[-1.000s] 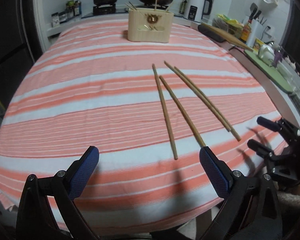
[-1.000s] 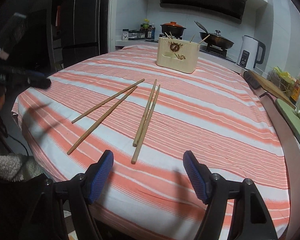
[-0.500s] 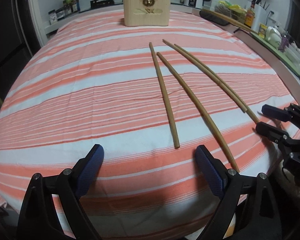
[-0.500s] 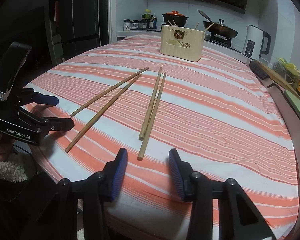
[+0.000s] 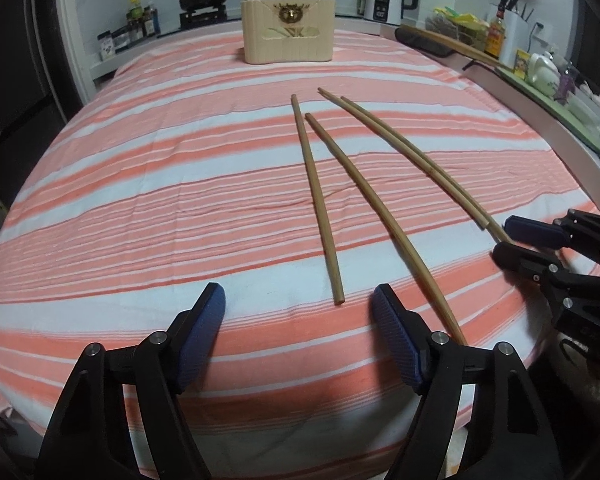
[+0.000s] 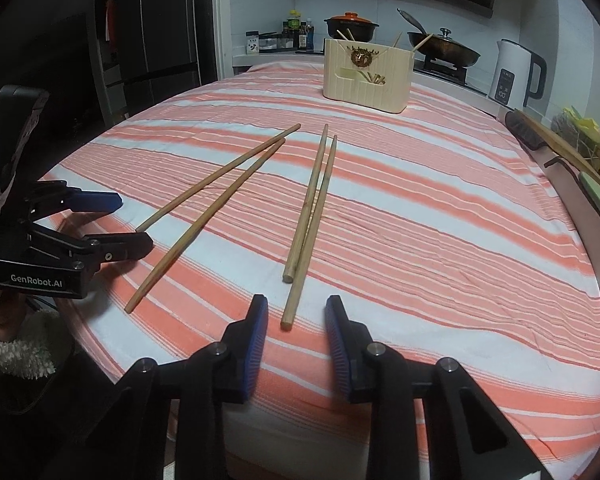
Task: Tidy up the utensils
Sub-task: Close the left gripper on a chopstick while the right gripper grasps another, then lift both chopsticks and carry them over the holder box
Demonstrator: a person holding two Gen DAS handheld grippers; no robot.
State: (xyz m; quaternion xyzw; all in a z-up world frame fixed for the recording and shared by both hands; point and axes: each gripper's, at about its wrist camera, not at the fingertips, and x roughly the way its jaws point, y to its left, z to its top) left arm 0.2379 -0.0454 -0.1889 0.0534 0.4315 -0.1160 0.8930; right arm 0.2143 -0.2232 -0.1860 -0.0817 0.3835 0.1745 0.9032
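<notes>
Jaws on both grippers have just been closing, and both hands have come in low over the near ends of the four long wooden chopsticks lying on the orange-and-white striped tablecloth [image 5: 140, 200].

The right gripper [image 6: 296, 322] shows the bigger change: where its blue pads stood wide a second ago, they now flank the near tip of the longer stick of the right-hand pair of chopsticks [image 6: 307, 220], which lie side by side and touching. The pads are narrowed but not yet pressing; the tip lies in the gap, just ahead of them.

The left gripper [image 5: 300, 312] is still widely spread, only somewhat narrowed. The near end of the left-hand pair's shorter chopstick [image 5: 319, 208] lies just ahead of the gap, while the longer chopstick [image 5: 379, 216] runs close beside, and partly behind, the right finger.

Nothing is lifted yet. The cream ribbed plastic utensil holder [image 6: 367, 76], with a few sticks already standing in it, sits at the far end of the table, well apart from the loose ones. This reads as the start of a double pickup, right hand nearer to a pinch.
</notes>
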